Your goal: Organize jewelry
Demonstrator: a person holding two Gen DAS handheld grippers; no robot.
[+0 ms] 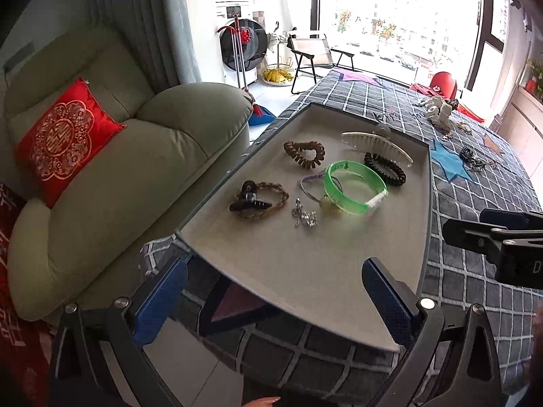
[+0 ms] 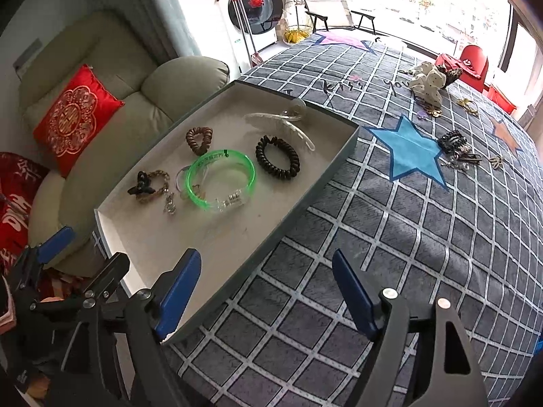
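Both tongs wide and empty; loose clips (image 2: 456, 151) lie past the tray's (image 2: 339, 159) far corner, nearer the right tongs (image 2: 268, 291).

Home living room, sofa (image 1: 135, 156), red cushion (image 1: 64, 142), washing machine (image 1: 242, 44)
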